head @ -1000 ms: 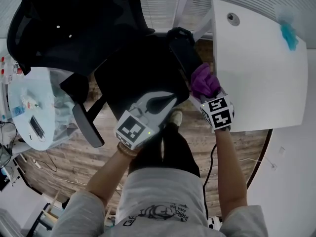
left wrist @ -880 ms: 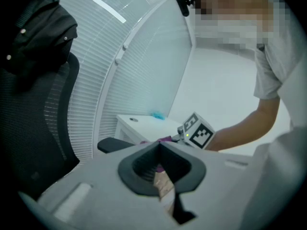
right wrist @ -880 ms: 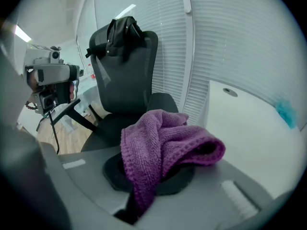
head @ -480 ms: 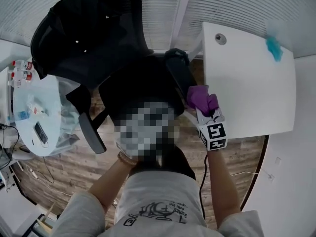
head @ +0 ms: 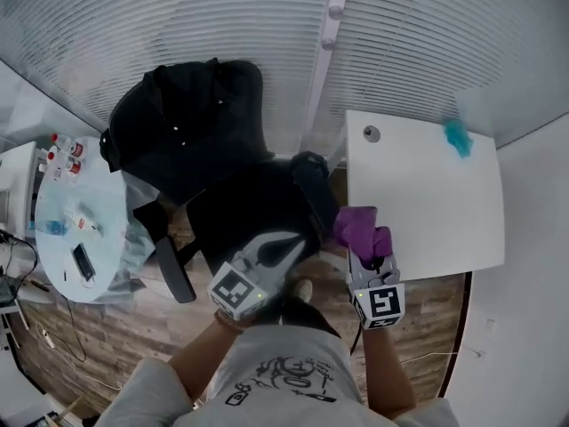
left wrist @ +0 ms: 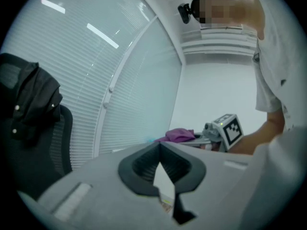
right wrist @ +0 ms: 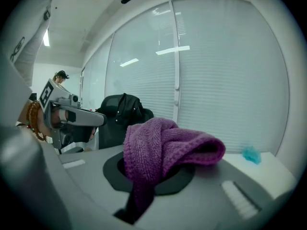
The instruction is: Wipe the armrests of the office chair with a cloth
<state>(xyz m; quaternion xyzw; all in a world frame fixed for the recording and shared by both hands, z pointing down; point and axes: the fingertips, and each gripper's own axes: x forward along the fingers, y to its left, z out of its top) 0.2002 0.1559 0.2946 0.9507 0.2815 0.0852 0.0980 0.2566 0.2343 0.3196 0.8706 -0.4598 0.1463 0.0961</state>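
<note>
The black office chair (head: 244,212) stands below me with a dark jacket (head: 182,118) over its backrest. Its right armrest (head: 311,181) runs beside the white table; its left armrest (head: 173,269) lies on the other side. My right gripper (head: 366,258) is shut on a purple knitted cloth (head: 358,228), (right wrist: 163,145), held up in the air near the right armrest's front end, apart from it. My left gripper (head: 299,242), (left wrist: 159,145) hovers over the seat's front edge, shut and with nothing in it. Each gripper view shows the other gripper raised level with it.
A white table (head: 418,194) lies to the right, with a teal clump (head: 458,136) at its far corner. A round glass table (head: 84,229) with small bottles and a phone is on the left. Window blinds (head: 222,25) run behind the chair. The floor is wood.
The right gripper with the cloth has come back off the right armrest's front end towards the person's body. Both grippers are higher, and the head view now takes in more of the room.
</note>
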